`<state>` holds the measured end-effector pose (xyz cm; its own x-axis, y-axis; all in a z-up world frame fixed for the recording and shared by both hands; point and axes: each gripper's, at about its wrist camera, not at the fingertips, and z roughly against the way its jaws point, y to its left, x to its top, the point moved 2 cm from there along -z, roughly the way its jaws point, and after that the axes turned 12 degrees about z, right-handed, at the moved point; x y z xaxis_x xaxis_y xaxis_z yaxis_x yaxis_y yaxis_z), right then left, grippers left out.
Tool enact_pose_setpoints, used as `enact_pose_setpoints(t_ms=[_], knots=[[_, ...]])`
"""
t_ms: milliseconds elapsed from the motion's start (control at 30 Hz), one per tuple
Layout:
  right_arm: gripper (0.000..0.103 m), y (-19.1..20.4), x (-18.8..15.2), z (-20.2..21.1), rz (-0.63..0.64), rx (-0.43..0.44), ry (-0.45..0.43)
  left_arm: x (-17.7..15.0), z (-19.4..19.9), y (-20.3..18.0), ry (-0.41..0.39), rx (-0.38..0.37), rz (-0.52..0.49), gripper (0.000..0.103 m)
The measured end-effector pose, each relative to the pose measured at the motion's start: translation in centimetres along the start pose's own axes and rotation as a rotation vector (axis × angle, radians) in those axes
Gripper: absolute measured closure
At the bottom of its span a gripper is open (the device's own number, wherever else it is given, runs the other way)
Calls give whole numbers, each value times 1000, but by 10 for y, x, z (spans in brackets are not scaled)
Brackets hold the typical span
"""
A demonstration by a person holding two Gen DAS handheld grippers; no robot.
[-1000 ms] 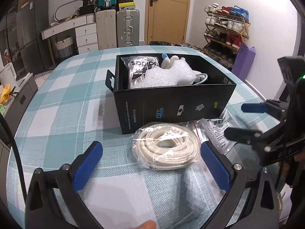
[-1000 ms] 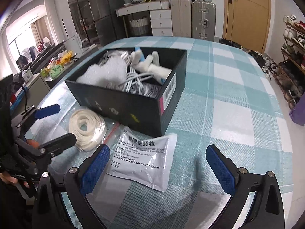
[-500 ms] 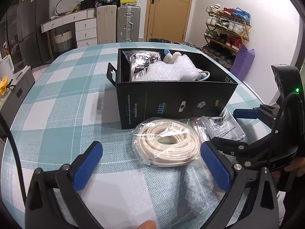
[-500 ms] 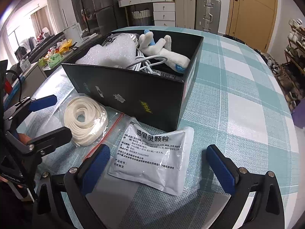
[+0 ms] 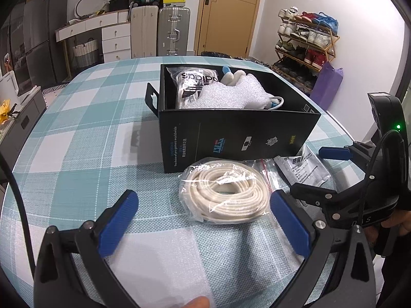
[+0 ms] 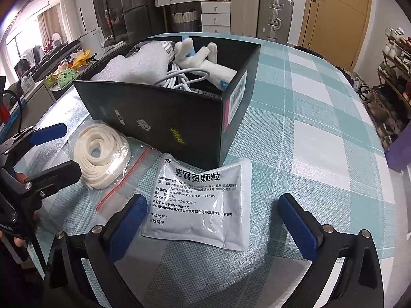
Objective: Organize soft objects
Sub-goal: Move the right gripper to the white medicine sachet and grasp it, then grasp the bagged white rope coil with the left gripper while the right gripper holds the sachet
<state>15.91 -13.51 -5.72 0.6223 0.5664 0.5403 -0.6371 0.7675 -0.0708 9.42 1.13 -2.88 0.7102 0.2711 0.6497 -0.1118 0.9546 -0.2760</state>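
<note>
A teal-and-white checked desk (image 5: 77, 138) fills most of both views, with a tan door (image 5: 226, 12) at upper centre, 2 suitcases (image 5: 159, 30) to its left and a shoe rack (image 5: 305, 41) at upper right. A black box (image 5: 239, 138) at frame centre holds soft items. Just below it lie a bagged white cord coil (image 5: 226, 190) and a white sachet (image 6: 203, 200), both on the desk. The left tongs (image 5: 203, 220) gape wide below the coil, holding nothing; the right tongs (image 6: 213, 220) gape wide around the sachet's lower edge, gripping nothing.
</note>
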Motion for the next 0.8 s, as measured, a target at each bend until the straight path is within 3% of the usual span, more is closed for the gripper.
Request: enact_pose_setpoints(t_ms=[367,600,800], knots=[[5,0,-1,2,15,6,-13,0,0,2,1,-2,6,0],[46,9,-1,11,70,45,-45,0,-1,2,5,-2,7,0],[57,10,-3,17,89,63,-57,0,-2,3,7,-4,10,0]])
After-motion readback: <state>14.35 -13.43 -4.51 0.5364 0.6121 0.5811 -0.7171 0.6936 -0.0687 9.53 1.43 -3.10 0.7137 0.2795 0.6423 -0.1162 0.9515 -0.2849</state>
